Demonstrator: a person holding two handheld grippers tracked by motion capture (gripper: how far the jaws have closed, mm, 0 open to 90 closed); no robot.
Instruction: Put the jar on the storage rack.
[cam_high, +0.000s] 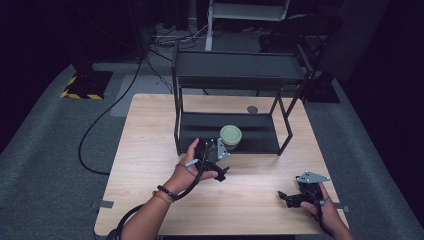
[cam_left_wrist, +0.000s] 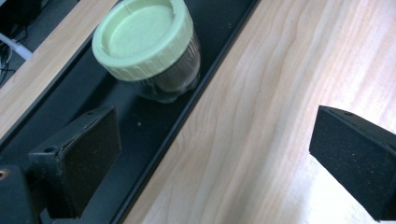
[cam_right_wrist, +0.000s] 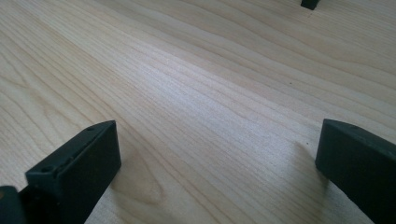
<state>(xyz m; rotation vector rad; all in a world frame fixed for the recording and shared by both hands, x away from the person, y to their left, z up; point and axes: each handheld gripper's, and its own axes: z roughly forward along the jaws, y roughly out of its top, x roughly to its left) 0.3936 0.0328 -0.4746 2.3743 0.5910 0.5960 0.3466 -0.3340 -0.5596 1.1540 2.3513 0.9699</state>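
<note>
Right tongs (cam_high: 292, 197) nearest, low over bare wooden surface (cam_high: 150, 150) at near right corner, jaws spread wide, gripping nothing. Left tongs (cam_high: 216, 161) farther in, near surface centre, at front edge of black shelf rack (cam_high: 280, 75), jaws likewise wide apart and empty; one jaw over rack's bottom tray (cam_left_wrist: 149, 140), other over wood. Just beyond, clear jar (cam_left_wrist: 173, 84) with pale green lid (cam_left_wrist: 140, 32) stands upright on bottom tray, close to front rim, apart from jaws.
</note>
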